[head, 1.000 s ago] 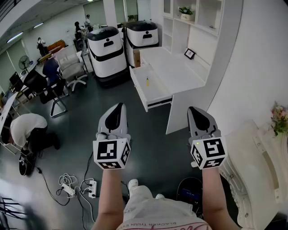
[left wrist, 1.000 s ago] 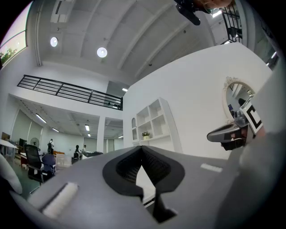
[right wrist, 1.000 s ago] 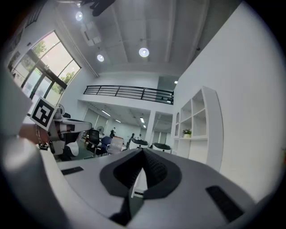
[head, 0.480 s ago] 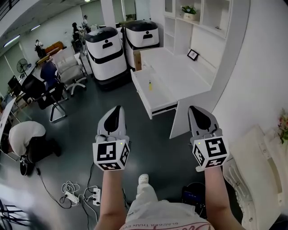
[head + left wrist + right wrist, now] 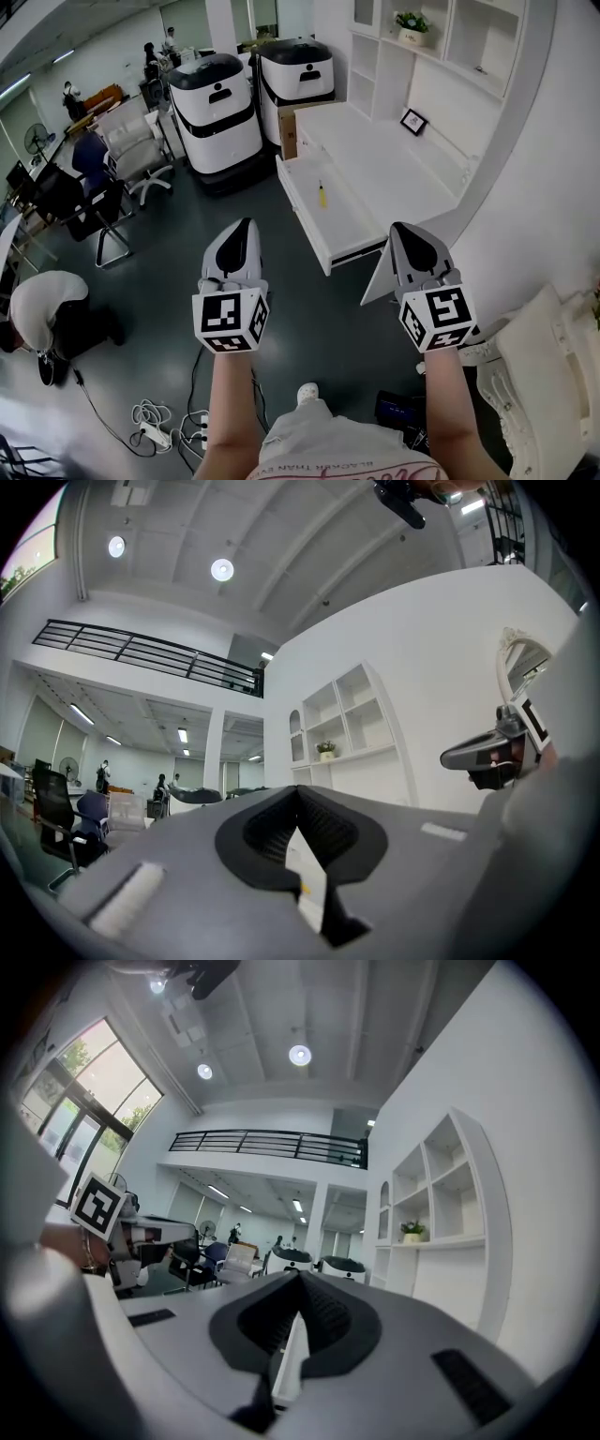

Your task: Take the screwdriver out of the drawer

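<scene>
A small yellow-handled screwdriver [image 5: 322, 194] lies in the open white drawer [image 5: 307, 217] that sticks out from the desk [image 5: 394, 164]. Both grippers are held out level in front of me, well short of the drawer. My left gripper [image 5: 246, 223] is shut and empty, to the left of the drawer's front. My right gripper [image 5: 405, 228] is shut and empty, over the desk's near corner. In the left gripper view, a strip of the white drawer with a yellow speck [image 5: 304, 889] shows behind the closed tips [image 5: 298, 791]. The right gripper [image 5: 298, 1279] points past the shelves.
Two white-and-black machines [image 5: 211, 103] [image 5: 295, 73] and a cardboard box [image 5: 290, 131] stand behind the drawer. Office chairs [image 5: 131, 150] and a crouching person [image 5: 42, 305] are at left. Cables and a power strip [image 5: 155, 412] lie on the floor. White ornate furniture [image 5: 548, 375] stands at right.
I have walked nearer the desk: drawer and desk now sit lower and closer in the head view. Both grippers came forward with me and stayed shut.
</scene>
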Demonstrator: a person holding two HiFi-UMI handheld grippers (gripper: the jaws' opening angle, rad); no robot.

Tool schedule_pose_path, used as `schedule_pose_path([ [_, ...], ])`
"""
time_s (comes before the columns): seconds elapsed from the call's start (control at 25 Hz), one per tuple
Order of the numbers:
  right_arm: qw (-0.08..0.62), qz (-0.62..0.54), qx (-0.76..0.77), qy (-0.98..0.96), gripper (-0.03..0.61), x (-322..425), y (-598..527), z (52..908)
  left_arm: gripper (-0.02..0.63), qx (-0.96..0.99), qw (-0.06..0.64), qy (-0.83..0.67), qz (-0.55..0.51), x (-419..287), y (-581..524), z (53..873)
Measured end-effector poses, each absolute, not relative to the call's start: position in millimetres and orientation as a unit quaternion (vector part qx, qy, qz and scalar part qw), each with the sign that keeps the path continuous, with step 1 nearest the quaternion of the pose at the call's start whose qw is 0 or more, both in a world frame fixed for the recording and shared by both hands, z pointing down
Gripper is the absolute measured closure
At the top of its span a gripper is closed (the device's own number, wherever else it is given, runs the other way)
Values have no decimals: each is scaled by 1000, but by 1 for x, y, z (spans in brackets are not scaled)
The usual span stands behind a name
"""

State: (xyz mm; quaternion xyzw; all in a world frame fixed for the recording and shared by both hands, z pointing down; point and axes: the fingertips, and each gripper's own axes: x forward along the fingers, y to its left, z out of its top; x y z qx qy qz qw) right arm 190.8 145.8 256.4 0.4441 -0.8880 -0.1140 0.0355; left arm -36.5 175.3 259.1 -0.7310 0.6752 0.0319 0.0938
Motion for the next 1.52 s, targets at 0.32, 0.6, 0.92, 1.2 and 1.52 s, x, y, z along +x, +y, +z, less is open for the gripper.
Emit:
schedule_pose_path([
  [0.32, 37, -114, 467, -876, 572, 146, 89, 258, 604, -746, 93, 659, 26, -84, 108, 265],
  [0.6, 45, -110, 475, -872, 572, 131, 58, 268, 604, -741, 84, 665, 28, -114, 79, 274],
  [0.92, 36, -113, 480, -869, 571, 115, 8, 264, 604, -730, 90, 677, 29, -139, 45, 272],
  [1.2, 33, -118, 463, -878, 571, 89, -45, 268, 604, -722, 98, 684, 25, -155, -3, 272],
  [1.52, 38, -113, 466, -877, 571, 73, -131, 265, 604, -723, 108, 682, 12, -166, -84, 263],
])
